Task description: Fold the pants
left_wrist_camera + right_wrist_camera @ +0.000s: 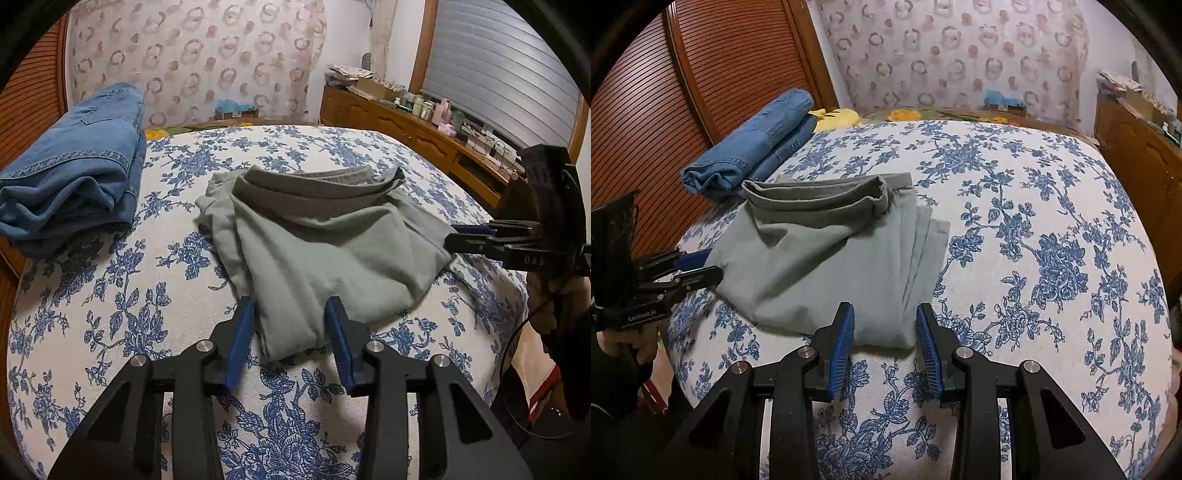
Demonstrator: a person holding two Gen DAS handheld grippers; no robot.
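Observation:
Grey-green pants [332, 240] [820, 266] lie folded in a squat stack on the floral bed cover [147, 295], waistband at the far side. My left gripper [291, 308] straddles the stack's near left corner, its blue pads beside the cloth without visibly squeezing it. From the right wrist view it shows at the pants' left edge [709, 266]. My right gripper [885, 312] stands open over the near right corner, a strip of folded cloth between its pads. The left wrist view has it at the stack's right edge [452, 238].
Folded blue jeans [74, 177] [750, 155] rest at the bed's far left by a slatted wooden door [665, 110]. A yellow cushion [838, 118] lies behind them. A cluttered wooden dresser [406, 122] runs along the right. Bare bed cover [1034, 221] stretches right of the pants.

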